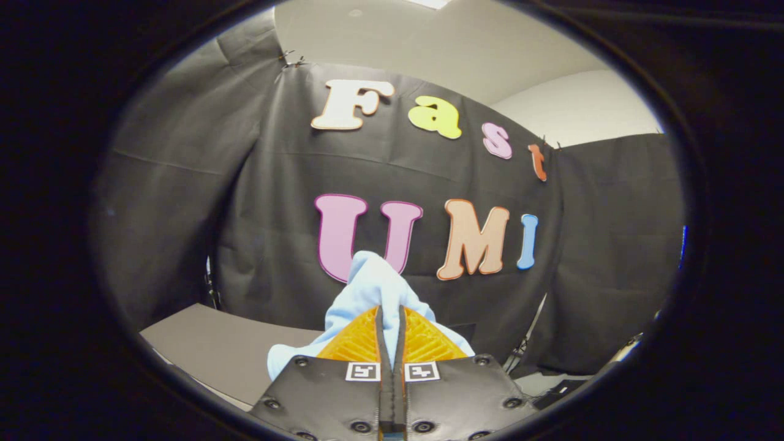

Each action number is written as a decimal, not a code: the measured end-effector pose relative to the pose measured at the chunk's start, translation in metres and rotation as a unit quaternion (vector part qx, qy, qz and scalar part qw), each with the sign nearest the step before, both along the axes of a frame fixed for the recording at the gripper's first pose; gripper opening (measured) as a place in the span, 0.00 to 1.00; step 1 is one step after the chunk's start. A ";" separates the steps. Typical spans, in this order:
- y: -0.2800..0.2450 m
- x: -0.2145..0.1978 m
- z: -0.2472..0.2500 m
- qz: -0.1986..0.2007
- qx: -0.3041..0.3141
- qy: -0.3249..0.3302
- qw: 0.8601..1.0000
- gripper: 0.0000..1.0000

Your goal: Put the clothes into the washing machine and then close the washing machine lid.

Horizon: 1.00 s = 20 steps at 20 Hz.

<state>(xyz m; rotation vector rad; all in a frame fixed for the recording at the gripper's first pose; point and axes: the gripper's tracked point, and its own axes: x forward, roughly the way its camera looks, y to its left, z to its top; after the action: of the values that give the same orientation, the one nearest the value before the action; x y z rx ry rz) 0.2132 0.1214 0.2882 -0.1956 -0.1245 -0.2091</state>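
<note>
The tool [391,318] is closed, its two orange fingers [358,340] pressed together on a light blue garment [373,285]. The cloth bunches up past the fingertips and hangs down on both sides of them, lifted above a grey tabletop [214,349] that lies beyond, against the booth's black wall.

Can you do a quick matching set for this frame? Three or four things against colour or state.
Things:
1. fingers
2. cloth
3. table
4. marker squares

Descriptions:
A. grey, flat, beyond the fingers to one side
B. orange, ribbed, closed together
C. black and white, at the fingers' base
D. light blue, pinched and bunched up past the fingertips

Pairs: 1-B, 2-D, 3-A, 4-C
</note>
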 end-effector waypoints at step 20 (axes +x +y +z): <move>-0.101 0.025 -0.029 -0.049 0.007 -0.012 0.999 0.00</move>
<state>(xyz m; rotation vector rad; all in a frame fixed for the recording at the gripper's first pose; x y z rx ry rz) 0.2385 0.0205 0.2593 -0.1864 -0.1367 -0.3094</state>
